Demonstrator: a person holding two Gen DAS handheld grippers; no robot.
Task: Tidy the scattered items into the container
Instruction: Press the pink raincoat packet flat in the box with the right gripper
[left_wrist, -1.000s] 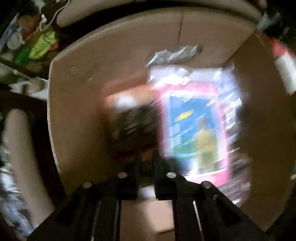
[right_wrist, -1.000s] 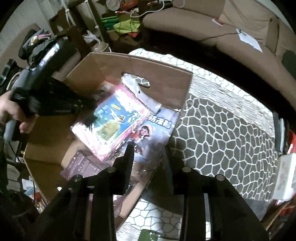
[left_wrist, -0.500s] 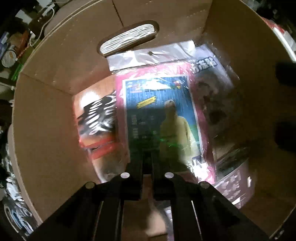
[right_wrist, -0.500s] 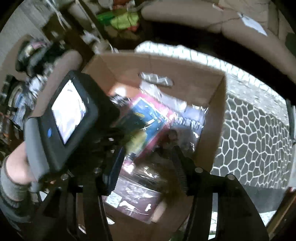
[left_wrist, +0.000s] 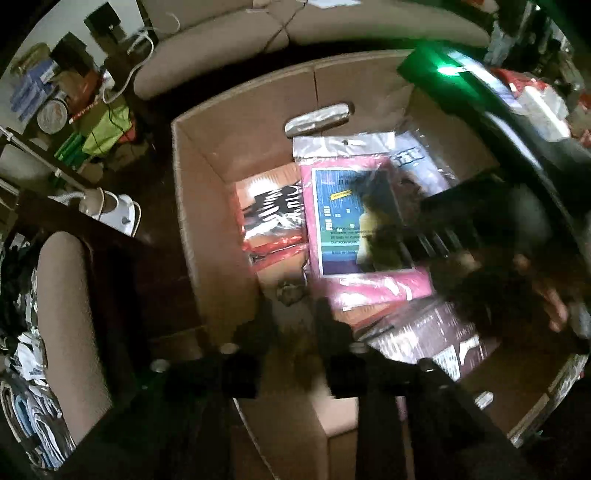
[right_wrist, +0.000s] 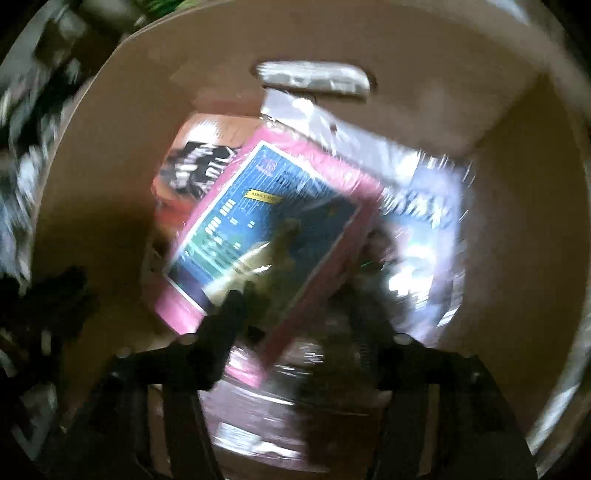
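1. Left gripper (left_wrist: 291, 314): fingers a little apart, just been opening, nothing between them, pointing down into the cardboard box (left_wrist: 207, 206).
2. Right gripper (right_wrist: 295, 299): fingers wide apart, just been opening, blurry, low over the pink packet (right_wrist: 266, 206); cannot tell if touching it.
3. Pink packet lying flat in the box, on top of a shiny clear packet (right_wrist: 424, 229).
4. Beside it on the left, a red and black packet (left_wrist: 273, 218).
5. Near the front, a purple packet (left_wrist: 432, 332).
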